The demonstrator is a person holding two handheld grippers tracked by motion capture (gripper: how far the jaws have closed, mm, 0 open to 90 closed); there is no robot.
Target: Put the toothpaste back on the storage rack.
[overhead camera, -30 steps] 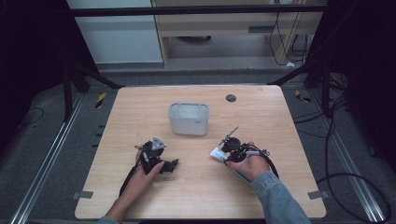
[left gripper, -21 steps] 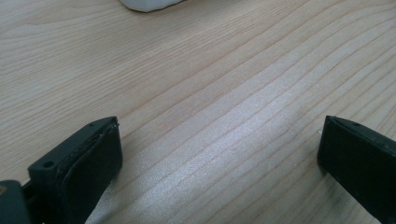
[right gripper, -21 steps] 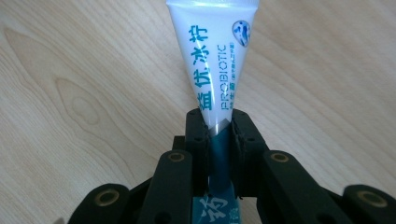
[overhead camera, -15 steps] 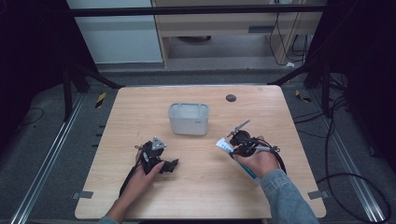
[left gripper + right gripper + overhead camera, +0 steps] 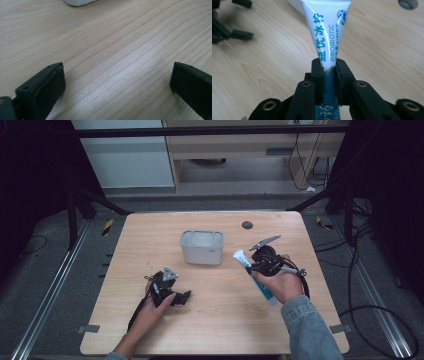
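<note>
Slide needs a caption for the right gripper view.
Right gripper clamps a toothpaste tube above the wooden table.

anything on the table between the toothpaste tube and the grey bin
Nothing visible. The right tongs are shut on the toothpaste tube, and bare table lies between it and the grey bin, whose top is open.

Glossy white-and-teal plastic tube, matt black jaws, smooth pale wood-grain table.

A lab or test bay, by the look of it; a bare wooden table stands on grey carpet between floor rails; cables trail right of the table; hazard tape marks its far corners.
</note>
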